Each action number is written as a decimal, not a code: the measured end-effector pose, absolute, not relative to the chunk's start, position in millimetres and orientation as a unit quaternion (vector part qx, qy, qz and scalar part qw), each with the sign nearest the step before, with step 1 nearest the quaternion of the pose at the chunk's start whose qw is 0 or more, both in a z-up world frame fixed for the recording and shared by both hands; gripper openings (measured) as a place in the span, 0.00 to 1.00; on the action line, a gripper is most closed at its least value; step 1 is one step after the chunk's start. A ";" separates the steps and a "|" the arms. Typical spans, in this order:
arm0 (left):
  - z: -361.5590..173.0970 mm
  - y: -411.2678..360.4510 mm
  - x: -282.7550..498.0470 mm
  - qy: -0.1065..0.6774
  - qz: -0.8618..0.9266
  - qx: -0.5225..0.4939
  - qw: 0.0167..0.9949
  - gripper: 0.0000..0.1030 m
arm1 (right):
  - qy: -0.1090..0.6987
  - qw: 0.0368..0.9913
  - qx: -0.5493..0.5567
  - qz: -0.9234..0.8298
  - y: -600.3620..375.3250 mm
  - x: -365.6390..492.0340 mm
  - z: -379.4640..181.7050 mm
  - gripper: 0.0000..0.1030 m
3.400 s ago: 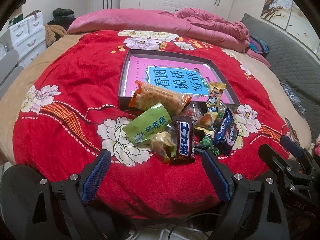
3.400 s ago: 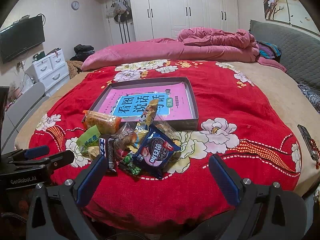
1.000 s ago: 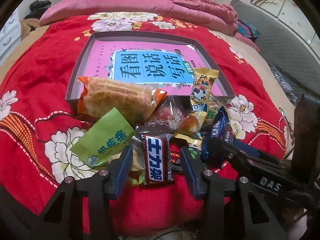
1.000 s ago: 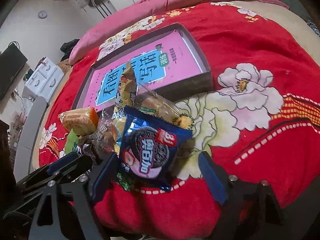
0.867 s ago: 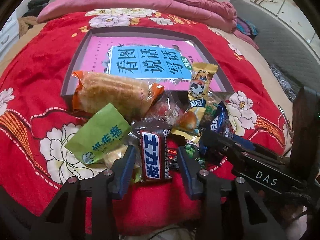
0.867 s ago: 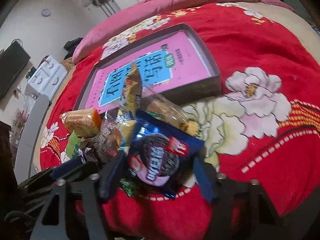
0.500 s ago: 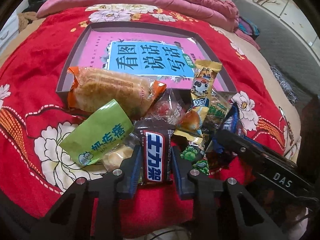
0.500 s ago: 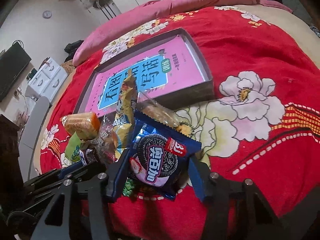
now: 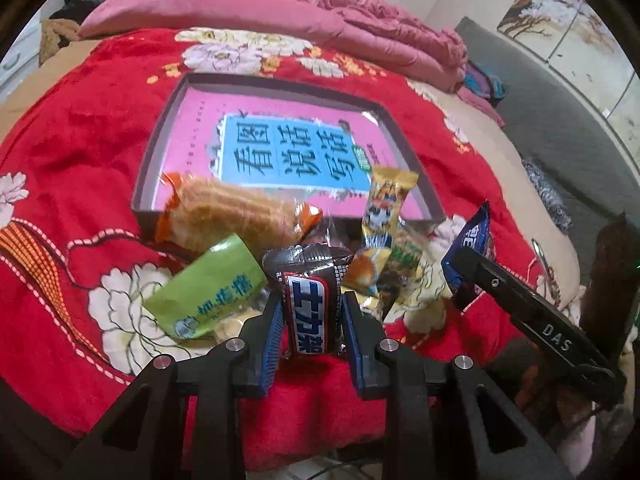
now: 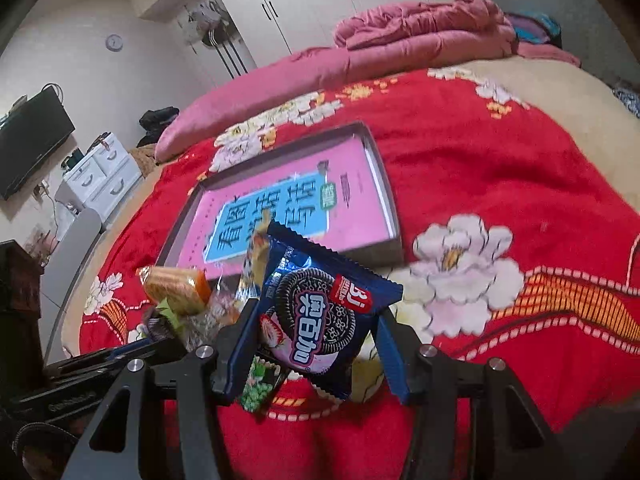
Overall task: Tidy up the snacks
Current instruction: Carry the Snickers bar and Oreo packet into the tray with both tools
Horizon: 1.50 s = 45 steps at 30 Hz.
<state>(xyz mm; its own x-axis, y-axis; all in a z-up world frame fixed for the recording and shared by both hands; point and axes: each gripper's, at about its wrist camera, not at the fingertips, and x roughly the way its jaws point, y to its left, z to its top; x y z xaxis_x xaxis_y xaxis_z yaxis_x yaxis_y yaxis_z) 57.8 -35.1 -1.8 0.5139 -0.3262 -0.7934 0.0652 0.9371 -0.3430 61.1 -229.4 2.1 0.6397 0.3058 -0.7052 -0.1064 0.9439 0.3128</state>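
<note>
Room: a bedroom; a bed under a red flowered blanket [image 9: 80, 152], white wardrobes at the far wall.
Snack pile: loose packets heaped on the blanket against the near wall of the box, among them an orange wafer pack [image 9: 236, 212], a green packet [image 9: 208, 288] and a yellow stick pack [image 9: 386, 208].
Chocolate bar: the dark bar [image 9: 312, 304] sits pinched between the pads of the left hand-held gripper [image 9: 310, 320], its long axis running away from the camera toward the box.
Cookie packet: the blue sandwich-cookie packet [image 10: 320, 312] is clamped across its width by the right hand-held gripper [image 10: 316, 332], tilted, apparently clear of the blanket.
Box: a shallow grey box [image 9: 160, 144] lined with a pink booklet [image 9: 288, 152] lies just beyond the pile, straight ahead of both held snacks.
Which hand is nearer: judged from both views, neither clearly; the box's near wall lies between each snack and the open floor of the box, so each must likely be carried forward over it.
</note>
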 end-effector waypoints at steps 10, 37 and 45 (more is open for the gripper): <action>21.9 -17.9 69.1 0.451 -0.102 -0.153 0.874 0.28 | 0.381 0.910 0.112 0.118 -237.4 77.6 14.3 0.53; 35.0 20.1 154.2 0.428 -0.025 -0.173 0.887 0.28 | 0.351 0.923 0.081 0.134 -240.3 136.5 18.7 0.53; 13.9 17.0 170.5 0.457 -0.017 -0.162 0.875 0.28 | 0.365 0.919 0.058 0.139 -233.2 154.0 8.8 0.53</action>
<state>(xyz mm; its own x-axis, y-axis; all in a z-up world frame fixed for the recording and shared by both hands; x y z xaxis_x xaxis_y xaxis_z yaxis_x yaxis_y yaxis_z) 170.5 17.0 13.9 0.5825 -0.1771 -0.7933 -0.1192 0.9468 -0.2989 154.0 -233.2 8.8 0.6946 0.2973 -0.6551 -0.2128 0.9548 0.2076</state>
